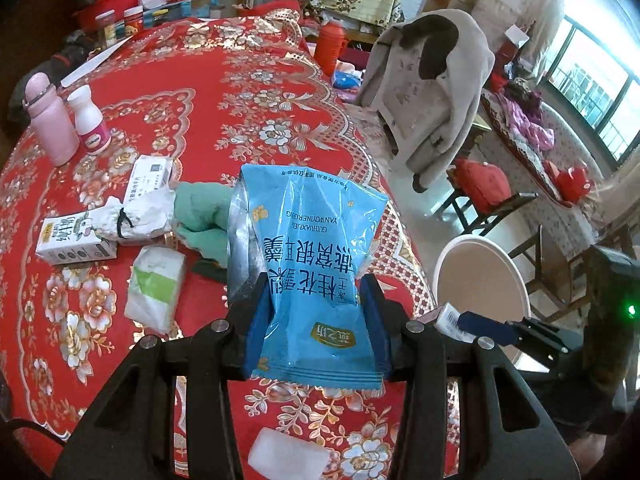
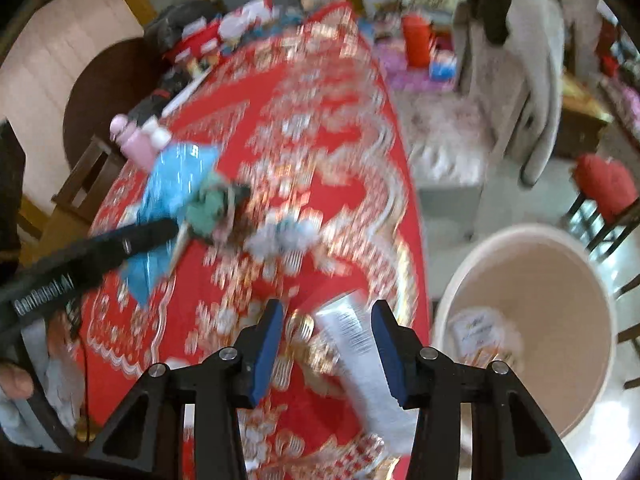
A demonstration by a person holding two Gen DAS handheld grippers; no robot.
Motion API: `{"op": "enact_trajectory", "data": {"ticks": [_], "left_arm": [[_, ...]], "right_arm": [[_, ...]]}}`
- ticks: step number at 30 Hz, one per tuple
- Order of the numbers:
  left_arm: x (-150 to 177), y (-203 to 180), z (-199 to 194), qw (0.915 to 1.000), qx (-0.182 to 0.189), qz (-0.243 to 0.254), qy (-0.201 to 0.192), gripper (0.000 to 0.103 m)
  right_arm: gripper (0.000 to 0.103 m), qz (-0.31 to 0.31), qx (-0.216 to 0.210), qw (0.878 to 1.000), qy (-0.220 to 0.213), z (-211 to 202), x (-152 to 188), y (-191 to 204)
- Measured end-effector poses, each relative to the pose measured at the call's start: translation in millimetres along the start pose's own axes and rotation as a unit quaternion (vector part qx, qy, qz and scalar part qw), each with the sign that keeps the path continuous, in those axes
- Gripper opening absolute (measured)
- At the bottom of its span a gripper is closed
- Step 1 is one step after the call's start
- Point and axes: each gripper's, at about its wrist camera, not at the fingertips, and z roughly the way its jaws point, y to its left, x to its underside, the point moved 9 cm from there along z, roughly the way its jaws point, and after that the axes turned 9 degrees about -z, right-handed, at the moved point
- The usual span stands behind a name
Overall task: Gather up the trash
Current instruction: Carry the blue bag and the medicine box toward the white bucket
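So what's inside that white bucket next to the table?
In the right wrist view the white bucket holds what looks like one crumpled wrapper with orange and blue print, near its bottom. The near rim and the right gripper hide part of the floor.

Left hand-held gripper (image 1: 316,320) clamped (right (image 2: 326,334) agape)

i am in a lived-in home, in a dining or living room. across the left and centre of my left view spreads a round table under a red floral tablecloth (image 1: 248,92), cluttered with a pink flask (image 1: 50,120), a milk carton (image 1: 72,236) and tissue packs. at upper right a grey coat (image 1: 436,92) hangs over a chair, a red thermos (image 1: 330,46) stands behind, and windows (image 1: 592,80) light the far right edge.
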Motion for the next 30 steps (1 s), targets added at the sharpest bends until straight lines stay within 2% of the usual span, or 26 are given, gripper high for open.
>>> {"op": "enact_trajectory", "data": {"ticks": [3, 6, 11, 15, 16, 19, 20, 23, 25, 27, 30], "left_arm": [[0, 2, 1, 1.0, -0.001, -0.003, 0.001, 0.042], [1, 4, 1, 1.0, -0.001, -0.006, 0.002, 0.042], [2, 4, 3, 1.0, -0.001, -0.007, 0.006, 0.042], [2, 3, 3, 1.0, -0.001, -0.008, 0.006, 0.042], [2, 3, 3, 1.0, -0.001, -0.008, 0.006, 0.042], [1, 4, 4, 0.9999, -0.002, -0.01, 0.005, 0.042], [1, 5, 4, 0.9999, -0.002, -0.012, 0.005, 0.042], [2, 8, 5, 0.9998, -0.003, -0.018, 0.005, 0.042], [2, 11, 5, 0.9997, -0.004, -0.021, 0.006, 0.042], [2, 12, 4, 0.9997, -0.006, -0.024, 0.006, 0.042], [2, 13, 4, 0.9996, -0.007, -0.027, 0.006, 0.042]], "right_arm": [[0.052, -0.008, 0.005, 1.0, 0.001, -2, 1, 2], [0.057, 0.001, -0.012, 1.0, -0.004, -4, 1, 0], [0.057, -0.008, 0.002, 1.0, -0.004, -2, -2, 0], [0.057, -0.019, -0.003, 1.0, -0.002, -1, -2, 3], [0.057, -0.018, -0.007, 1.0, -0.001, -1, -3, 4], [0.057, 0.0, -0.063, 0.998, 0.009, 0, -3, 15], [0.057, 0.002, -0.069, 0.998, 0.009, 0, -2, 16], [0.057, 0.004, -0.048, 0.999, -0.007, -8, -6, 5], [0.057, 0.027, -0.041, 0.999, -0.02, -16, -9, -12], [0.057, 0.036, -0.03, 0.999, -0.014, -16, -7, -25], [0.057, 0.017, -0.016, 1.0, 0.009, -10, 4, -31]]}}
